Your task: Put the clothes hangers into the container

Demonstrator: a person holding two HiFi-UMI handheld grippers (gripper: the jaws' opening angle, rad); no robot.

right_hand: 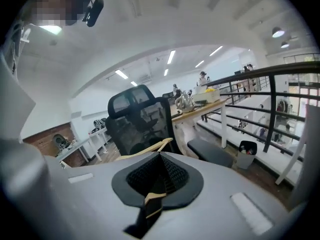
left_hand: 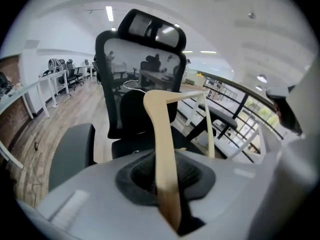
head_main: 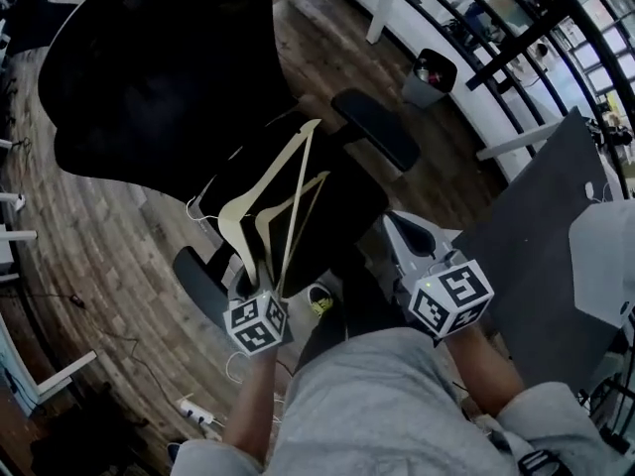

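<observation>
Carrying stage, by judgement: grips a pale wooden hanger (left_hand: 161, 134) in the closed left claw (left_hand: 165, 199), slanting up ahead of it over a chair (left_hand: 140, 64), pinches a tan wooden piece (right_hand: 154, 198) in the closed right claw (right_hand: 152, 204), sees no container, so next needs finding it.

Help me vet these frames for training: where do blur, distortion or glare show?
Head view: floorboards bow near the edges, hangers sharp. Left gripper view: fisheye with dark corners, the hanger close to the lens soft. Right gripper view: railing curved, ceiling lights blown out.
</observation>
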